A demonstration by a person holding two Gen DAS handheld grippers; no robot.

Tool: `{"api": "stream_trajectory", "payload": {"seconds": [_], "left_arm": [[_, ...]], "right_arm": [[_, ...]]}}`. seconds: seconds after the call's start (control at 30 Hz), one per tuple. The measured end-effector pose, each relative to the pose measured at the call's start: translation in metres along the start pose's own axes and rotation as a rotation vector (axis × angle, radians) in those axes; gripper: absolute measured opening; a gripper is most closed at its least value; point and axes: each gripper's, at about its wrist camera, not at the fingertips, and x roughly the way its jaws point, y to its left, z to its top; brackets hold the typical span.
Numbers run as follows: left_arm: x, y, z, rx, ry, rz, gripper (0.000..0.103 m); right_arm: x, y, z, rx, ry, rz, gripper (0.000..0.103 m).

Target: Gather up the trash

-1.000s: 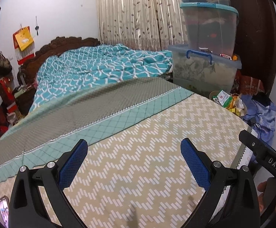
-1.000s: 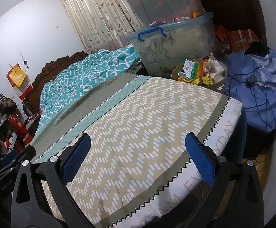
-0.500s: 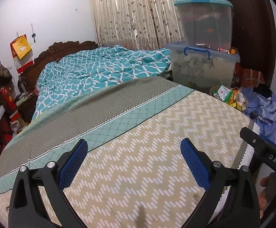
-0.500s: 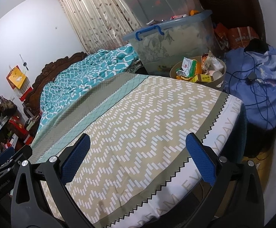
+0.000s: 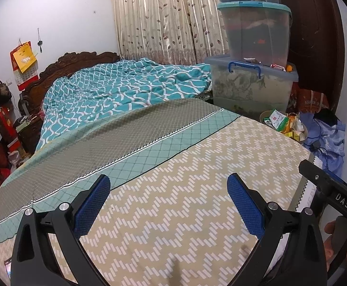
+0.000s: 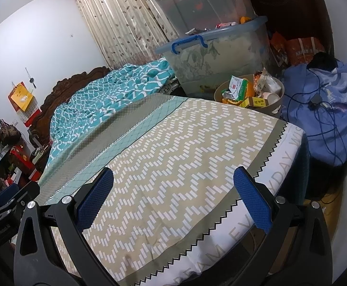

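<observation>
Seen from the left wrist, the left gripper (image 5: 167, 201) hangs above a bed (image 5: 173, 190) spread with a beige zigzag-patterned sheet, its blue-padded fingers (image 5: 91, 206) spread wide with nothing between them; a teal patterned quilt (image 5: 116, 90) lies bunched toward the carved wooden headboard (image 5: 78, 59); beyond the bed's far right corner a round trash bin (image 5: 285, 125) stands on the floor, heaped with wrappers and small cartons, just beside stacked clear storage tubs (image 5: 252, 88) and a blue bundle of cloth (image 5: 328, 133) trailing cables; the black body of the right gripper (image 5: 330, 188) juts in at the lower right edge, a hand (image 5: 338, 243) visible beneath it; leaf-print curtains (image 5: 166, 19) cover the far wall. Seen from the right wrist, the right gripper (image 6: 173, 196) hovers over the foot of the bed (image 6: 173, 155), its blue pads (image 6: 251, 201) likewise wide apart and empty; the trash bin (image 6: 277, 109) sits past the bed's far corner, filled with a green-and-white packet, a yellow box and a paper cup, touching the lowest storage tub (image 6: 211, 57) on one side and the blue cloth bundle (image 6: 321, 114) on the other; the left gripper (image 6: 8, 200) shows dark at the lower left edge; the quilt (image 6: 101, 100) and headboard (image 6: 61, 90) lie behind.
</observation>
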Motion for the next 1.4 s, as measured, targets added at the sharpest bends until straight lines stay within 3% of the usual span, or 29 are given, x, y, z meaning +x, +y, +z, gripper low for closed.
{"api": "stream_trajectory", "payload": {"seconds": [0.8,1.4], "left_arm": [[-0.002,0.009,0.001,-0.028,-0.006,-0.025,0.095],[-0.003,0.006,0.001,-0.023,-0.014,0.005,0.095]], "right_arm": [[-0.032,0.025,0.010,-0.074,0.023,-0.013,0.100],[-0.027,0.029,0.005,-0.069,0.050,-0.005,0.100]]}}
